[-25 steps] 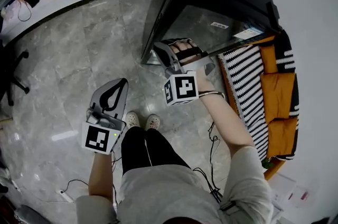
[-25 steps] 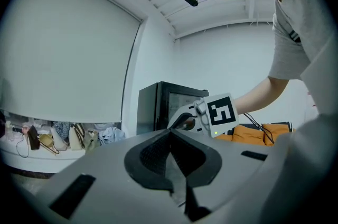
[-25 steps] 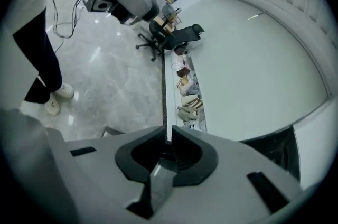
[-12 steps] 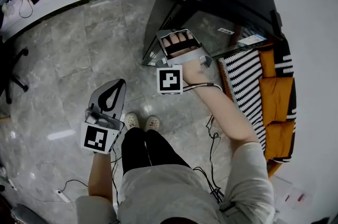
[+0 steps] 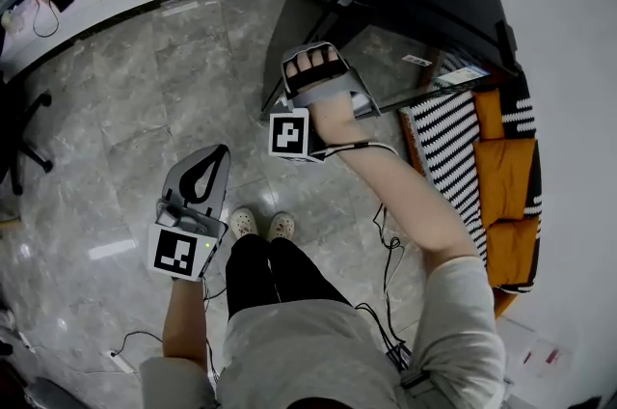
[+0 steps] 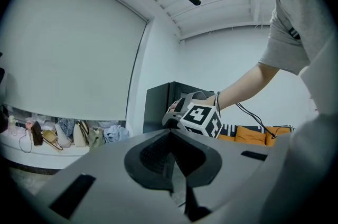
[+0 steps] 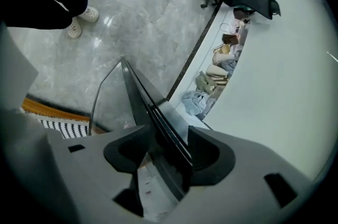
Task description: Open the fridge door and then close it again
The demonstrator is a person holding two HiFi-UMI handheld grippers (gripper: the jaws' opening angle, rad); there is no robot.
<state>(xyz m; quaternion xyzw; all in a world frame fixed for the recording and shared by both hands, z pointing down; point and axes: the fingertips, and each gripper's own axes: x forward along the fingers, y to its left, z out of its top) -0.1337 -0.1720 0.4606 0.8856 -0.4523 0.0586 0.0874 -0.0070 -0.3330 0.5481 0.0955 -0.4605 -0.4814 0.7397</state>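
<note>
Clamped with right gripper's (image 7: 158, 136) fingers onto thin edge of glossy black fridge door (image 7: 134, 93), standing ajar at far right of grey marble floor (image 5: 125, 98). Held low over that floor: left gripper (image 5: 222, 151), fingers together, empty.

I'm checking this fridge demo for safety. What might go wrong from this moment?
The right gripper has only the thin edge of the glass fridge door between its jaws, so it may slip off as the door swings. The cable trailing from that arm to the floor near the person's shoes might snag or trip them.
</note>
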